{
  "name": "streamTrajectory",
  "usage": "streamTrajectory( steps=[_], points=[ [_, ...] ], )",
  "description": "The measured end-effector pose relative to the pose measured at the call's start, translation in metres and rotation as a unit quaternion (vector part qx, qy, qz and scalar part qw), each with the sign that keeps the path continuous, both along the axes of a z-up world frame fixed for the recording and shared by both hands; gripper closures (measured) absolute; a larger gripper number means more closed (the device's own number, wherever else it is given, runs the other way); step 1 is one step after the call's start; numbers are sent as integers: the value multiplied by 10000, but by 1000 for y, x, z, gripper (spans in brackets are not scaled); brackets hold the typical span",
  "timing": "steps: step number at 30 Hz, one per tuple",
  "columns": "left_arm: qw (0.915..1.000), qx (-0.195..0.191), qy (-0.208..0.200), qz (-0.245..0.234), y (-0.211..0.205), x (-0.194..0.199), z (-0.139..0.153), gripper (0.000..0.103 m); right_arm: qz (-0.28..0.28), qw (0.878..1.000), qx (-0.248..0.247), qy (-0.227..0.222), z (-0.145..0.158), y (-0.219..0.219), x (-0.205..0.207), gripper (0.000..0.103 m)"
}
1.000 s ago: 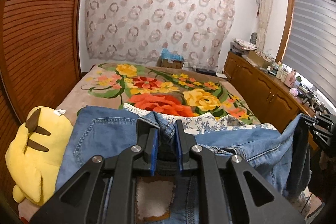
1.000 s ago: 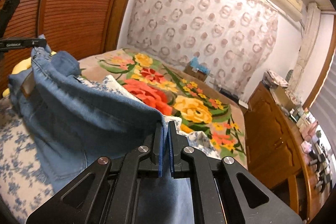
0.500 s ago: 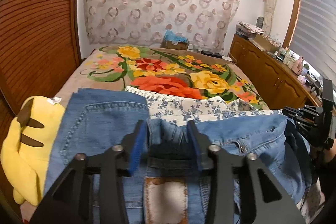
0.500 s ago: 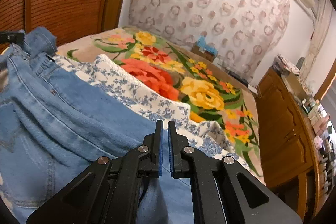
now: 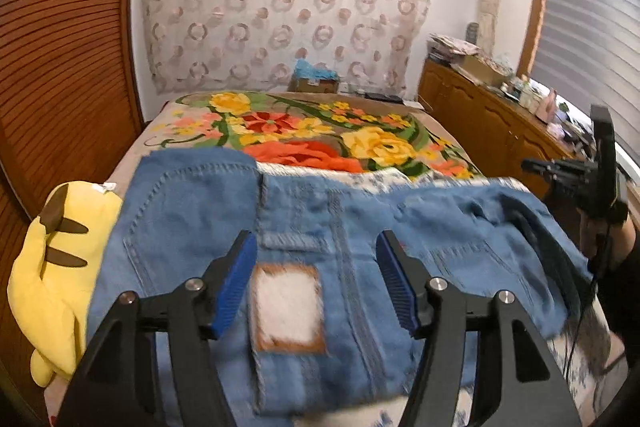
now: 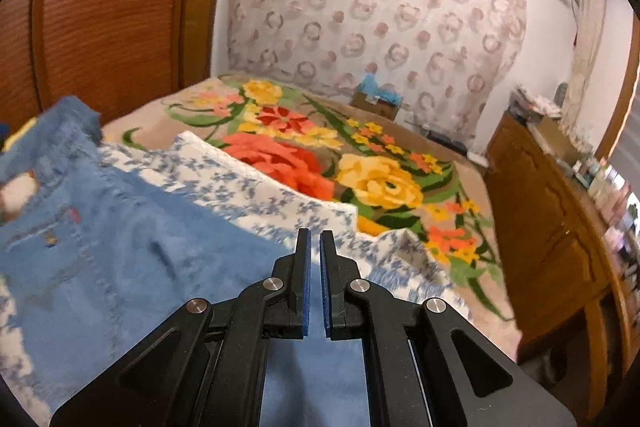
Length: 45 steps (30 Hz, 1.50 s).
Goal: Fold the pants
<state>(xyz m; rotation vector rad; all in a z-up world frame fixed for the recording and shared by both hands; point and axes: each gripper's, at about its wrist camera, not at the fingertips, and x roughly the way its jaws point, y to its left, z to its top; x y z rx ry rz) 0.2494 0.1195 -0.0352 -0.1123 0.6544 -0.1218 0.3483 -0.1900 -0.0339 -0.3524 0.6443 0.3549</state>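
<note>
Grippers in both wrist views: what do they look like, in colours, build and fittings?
Both match: the left gripper and right gripper have matte black angular linkage arms with triangular cut-outs, round silver pivot bolts, and fingers lined with ribbed blue pads. The left view shows a thin black cable beside the right gripper.

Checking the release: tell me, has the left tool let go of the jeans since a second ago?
Yes. The left tool now gapes open above the jeans, which lie flat beside the yellow plush.

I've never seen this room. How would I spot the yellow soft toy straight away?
Start at the bed with the big flowered blanket. At its near end lie blue jeans; the soft toy sits just beside them, toward the wooden slatted wall. It is the only plain bright yellow thing there, with dark brown tips.
</note>
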Motion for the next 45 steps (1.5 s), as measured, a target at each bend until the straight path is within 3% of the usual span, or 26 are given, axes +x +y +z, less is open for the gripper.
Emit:
streamTrajectory(
  steps=[4, 9, 16, 25, 29, 30, 31, 33, 42, 45],
  points=[
    [9998, 80, 15, -199, -17, -20, -6, 42, -55, 9999, 89, 106, 4, -12, -29, 90],
    [9990, 67, 103, -440, -39, -32, -12, 42, -95, 9983, 347, 467, 0, -30, -63, 62],
    [9971, 162, 290, -688, -73, -36, -36, 42, -36, 9919, 415, 1202, -36, -36, -100, 55],
    [9952, 456, 398, -769, -90, -36, -59, 42, -107, 9911, 153, 1320, -59, -30, -122, 52],
    [9951, 449, 429, -765, -88, -36, -63, 42, -44, 9908, 83, 1347, -60, -33, -120, 53],
    [9952, 442, 411, -767, -88, -37, -63, 42, -11, 9909, 37, 1344, -60, -33, -121, 64],
    [9953, 422, 396, -774, -88, -36, -62, 42, 32, 9907, -12, 1358, -61, -34, -122, 82],
    [9955, 376, 396, -776, -88, -37, -63, 42, 117, 9903, -148, 1375, -62, -35, -121, 99],
    [9962, 282, 336, -752, -83, -40, -62, 42, -395, 9957, -443, 713, -6, -81, -77, 102],
    [9962, 313, 320, -741, -80, -38, -60, 42, -539, 9942, -794, 479, 5, -86, -56, 102]
  ],
)
